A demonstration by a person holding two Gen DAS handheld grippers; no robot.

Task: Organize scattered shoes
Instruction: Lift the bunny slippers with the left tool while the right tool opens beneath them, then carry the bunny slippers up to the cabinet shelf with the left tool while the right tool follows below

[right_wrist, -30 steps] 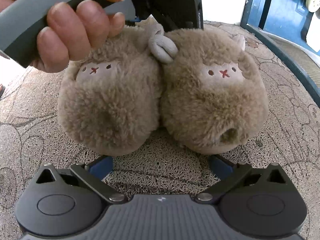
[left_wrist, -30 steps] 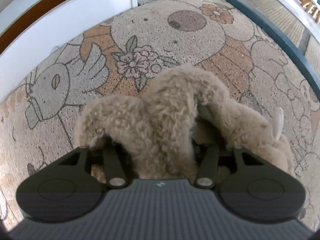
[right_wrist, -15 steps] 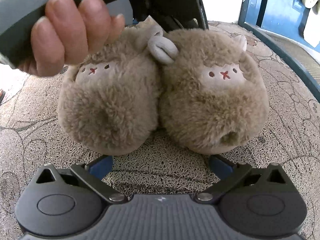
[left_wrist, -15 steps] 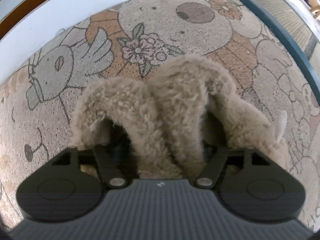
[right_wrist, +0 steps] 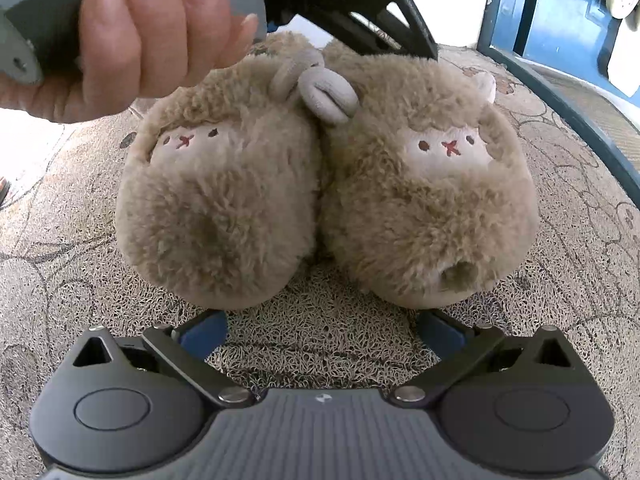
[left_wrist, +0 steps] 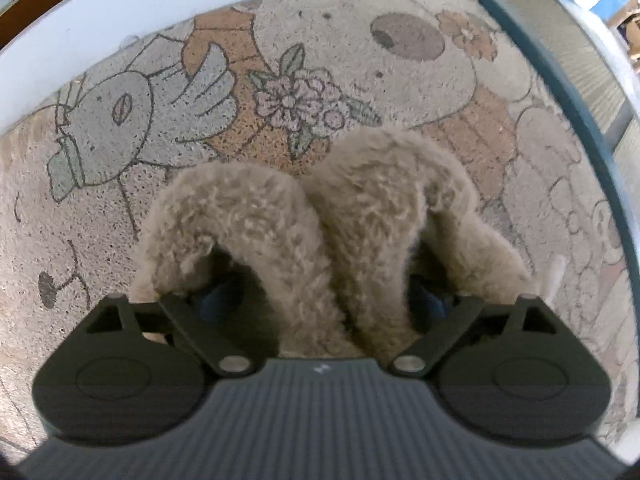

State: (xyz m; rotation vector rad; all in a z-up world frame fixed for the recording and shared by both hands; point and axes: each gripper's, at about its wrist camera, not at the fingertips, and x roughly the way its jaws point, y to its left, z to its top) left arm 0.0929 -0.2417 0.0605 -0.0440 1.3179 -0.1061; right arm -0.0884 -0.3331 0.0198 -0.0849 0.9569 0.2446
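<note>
Two fluffy tan animal-face slippers [right_wrist: 324,184] are sitting side by side, touching, toes toward the right wrist camera, on a beige looped-pile doormat printed with a grey bird and pink flower [left_wrist: 280,100].

The left gripper [left_wrist: 324,300] is pointing steeply down over the heel openings. One blue-padded finger [left_wrist: 222,300] is sitting inside the left-hand slipper's opening and the other inside the right-hand one, with both inner collars bunched between them. The jaws have just been closing a little after widening; the fleece is hiding the pads, so whether they are pressing cannot be told.

The right gripper [right_wrist: 324,330] is hovering just short of the toes, jaws spread wide over bare mat, holding nothing.

A person's hand [right_wrist: 148,40] is gripping the left gripper's grey handle, partly covering one slipper's heel. A dark blue frame [right_wrist: 560,92] is being cut off at the right edge.
</note>
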